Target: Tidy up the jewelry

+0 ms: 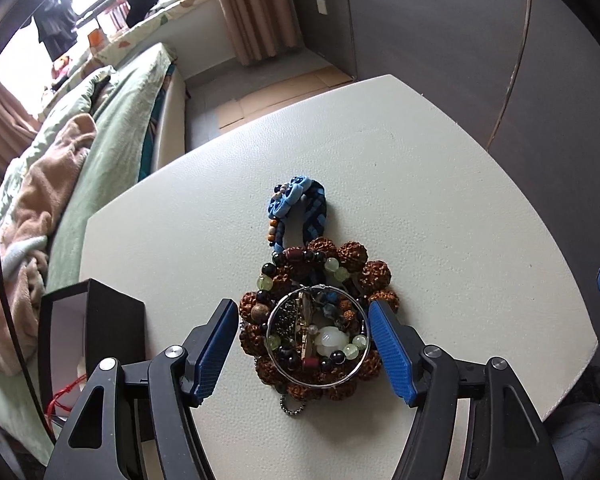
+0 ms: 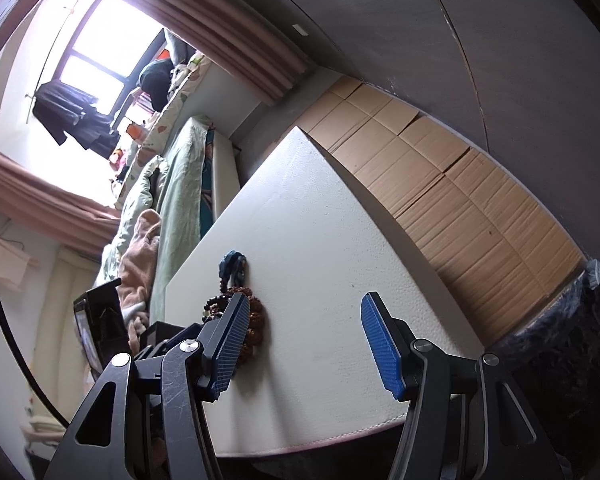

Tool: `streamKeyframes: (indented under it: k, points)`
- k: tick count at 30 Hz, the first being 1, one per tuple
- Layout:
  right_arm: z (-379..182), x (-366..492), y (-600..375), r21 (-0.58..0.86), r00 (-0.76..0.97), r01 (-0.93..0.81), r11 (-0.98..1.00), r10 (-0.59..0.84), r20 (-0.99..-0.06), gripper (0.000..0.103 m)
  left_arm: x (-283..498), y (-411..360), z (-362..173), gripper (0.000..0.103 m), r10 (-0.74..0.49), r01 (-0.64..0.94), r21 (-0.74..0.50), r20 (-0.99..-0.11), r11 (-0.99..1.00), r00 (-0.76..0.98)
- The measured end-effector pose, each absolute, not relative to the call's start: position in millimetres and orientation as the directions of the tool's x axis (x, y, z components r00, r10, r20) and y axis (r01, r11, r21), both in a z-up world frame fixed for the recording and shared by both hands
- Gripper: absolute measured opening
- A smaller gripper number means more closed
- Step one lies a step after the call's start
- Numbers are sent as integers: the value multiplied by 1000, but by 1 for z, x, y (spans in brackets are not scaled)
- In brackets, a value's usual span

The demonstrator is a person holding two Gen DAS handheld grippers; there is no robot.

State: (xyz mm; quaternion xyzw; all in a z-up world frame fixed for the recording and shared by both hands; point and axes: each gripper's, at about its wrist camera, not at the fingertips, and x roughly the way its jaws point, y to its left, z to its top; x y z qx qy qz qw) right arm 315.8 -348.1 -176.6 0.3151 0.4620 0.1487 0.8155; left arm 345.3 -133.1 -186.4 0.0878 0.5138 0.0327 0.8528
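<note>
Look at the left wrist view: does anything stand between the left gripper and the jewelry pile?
Nothing visible does. The left gripper is open, its fingers flanking the silver bangle atop the jewelry pile on the white table.

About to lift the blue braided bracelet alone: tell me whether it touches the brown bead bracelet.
Touching. In the left wrist view the blue braided bracelet runs under the top beads of the brown bead bracelet, no gap between them.
</note>
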Motion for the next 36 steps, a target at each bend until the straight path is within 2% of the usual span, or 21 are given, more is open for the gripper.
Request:
streamKeyframes:
  k: [2, 5, 8, 9, 10, 14, 15, 16, 19, 24, 26, 28, 29, 36]
  points:
    - [-177, 317, -347, 645, 526, 47, 762, 530, -665, 59, 344, -134, -186, 69, 148, 44, 192, -866, 980, 477]
    - [-177, 317, -342, 643, 518, 35, 765, 536, -667, 59, 342, -130, -183, 49, 139, 45, 183, -865, 982, 481]
    - [-178, 321, -333, 633, 502, 17, 774, 541, -675, 59, 338, -120, -175, 49, 73, 38, 105, -871, 994, 485]
    - [-179, 322, -330, 629, 495, 15, 777, 541, -680, 59, 336, -118, -172, 38, 58, 38, 88, -871, 995, 487]
    - [-180, 323, -327, 625, 490, 16, 780, 539, -685, 59, 335, -115, -170, 22, 51, 38, 80, -873, 996, 486]
    - [-180, 326, -312, 605, 474, 4, 796, 531, -702, 59, 330, -104, -159, 16, -6, 36, 14, -866, 999, 499]
    - [-178, 325, -307, 601, 472, -4, 800, 531, -704, 59, 328, -102, -157, 9, -13, 36, 6, -863, 999, 505]
    - [-178, 325, -305, 598, 470, -11, 802, 532, -704, 59, 327, -98, -155, 7, -24, 35, -7, -862, 999, 507]
    - [-175, 321, -294, 585, 464, -34, 810, 532, -709, 59, 322, -92, -151, 7, -43, 31, -32, -857, 999, 514]
    - [-172, 316, -293, 578, 474, -32, 816, 521, -710, 59, 320, -98, -149, 10, -88, 62, -66, -871, 996, 483]
    - [-174, 315, -298, 575, 477, -11, 818, 510, -716, 59, 319, -105, -151, 25, -91, 80, -60, -875, 995, 476]
    - [-174, 314, -306, 573, 486, 14, 819, 496, -720, 59, 315, -109, -152, 67, -93, 94, -54, -871, 994, 482]
    - [-173, 313, -311, 574, 493, 20, 819, 491, -718, 59, 312, -110, -152, 71, -98, 98, -57, -866, 994, 490]
    - [-166, 306, -337, 584, 523, 40, 810, 481, -703, 59, 303, -109, -162, 71, -69, 51, -51, -866, 997, 495]
